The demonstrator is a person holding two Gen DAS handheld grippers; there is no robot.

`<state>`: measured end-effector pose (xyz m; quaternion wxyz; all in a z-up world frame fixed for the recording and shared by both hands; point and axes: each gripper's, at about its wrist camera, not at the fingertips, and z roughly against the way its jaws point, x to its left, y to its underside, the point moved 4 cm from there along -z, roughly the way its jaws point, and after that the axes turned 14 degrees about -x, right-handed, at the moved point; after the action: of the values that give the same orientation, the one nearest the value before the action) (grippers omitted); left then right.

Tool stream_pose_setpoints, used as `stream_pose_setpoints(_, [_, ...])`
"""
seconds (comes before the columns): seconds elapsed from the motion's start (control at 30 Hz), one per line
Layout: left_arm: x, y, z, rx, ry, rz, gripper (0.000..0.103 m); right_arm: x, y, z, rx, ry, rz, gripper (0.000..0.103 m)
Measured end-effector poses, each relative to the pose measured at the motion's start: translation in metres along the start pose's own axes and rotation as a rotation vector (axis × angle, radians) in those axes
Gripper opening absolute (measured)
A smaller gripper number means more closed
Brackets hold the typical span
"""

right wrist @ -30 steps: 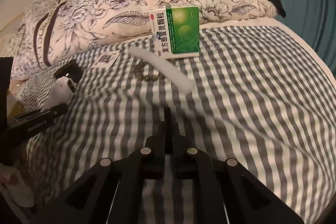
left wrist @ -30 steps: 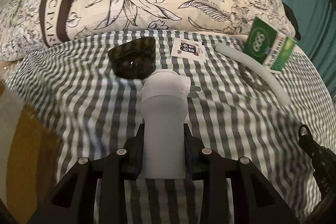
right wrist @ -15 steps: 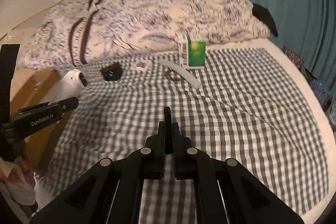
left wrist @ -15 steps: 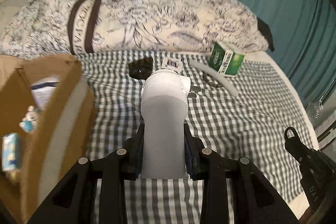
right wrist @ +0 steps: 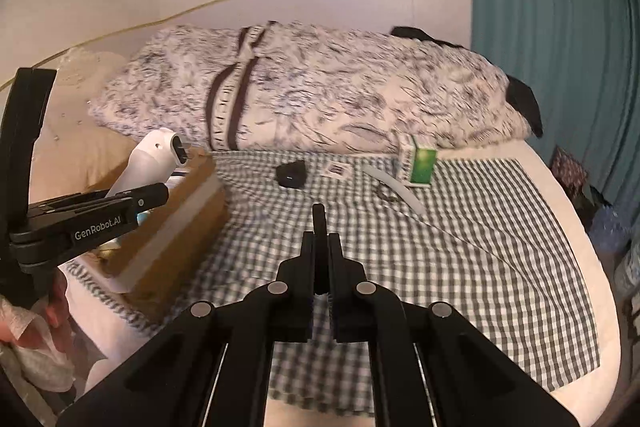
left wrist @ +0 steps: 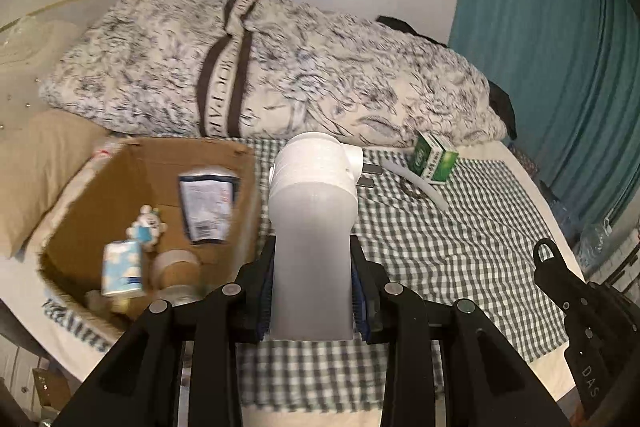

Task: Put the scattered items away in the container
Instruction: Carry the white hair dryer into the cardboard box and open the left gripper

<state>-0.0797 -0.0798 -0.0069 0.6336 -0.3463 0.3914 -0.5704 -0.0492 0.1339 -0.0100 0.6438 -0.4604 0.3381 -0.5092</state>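
My left gripper is shut on a white thermometer-like device, also seen in the right wrist view, held in the air just right of the open cardboard box. The box holds a pouch, a tissue pack, a tape roll and a small toy. My right gripper is shut and empty above the checked bedsheet. On the sheet lie a green box, a white tube, a black object and a small card.
A floral pillow lies across the back of the bed. A teal curtain hangs on the right. A beige pillow sits left of the box. The right gripper's side shows at the left view's right edge.
Both grippers rose and pulled back from the bed. The left gripper swung left with the white device, bringing the cardboard box into full view.
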Motion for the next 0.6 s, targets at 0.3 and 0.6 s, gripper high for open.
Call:
stream_pose_setpoints(0.3, [0.075, -0.012, 0.021, -0.025, -0.062, 0.034, 0.032, 0.088, -0.008, -0.007, 0.000, -0.126, 0.047, 0.005])
stream_pose_setpoints(0.6, [0.150, -0.007, -0.008, 0.022, -0.137, 0.088, 0.032, 0.176, -0.011, -0.058, 0.051, -0.258, 0.104, 0.005])
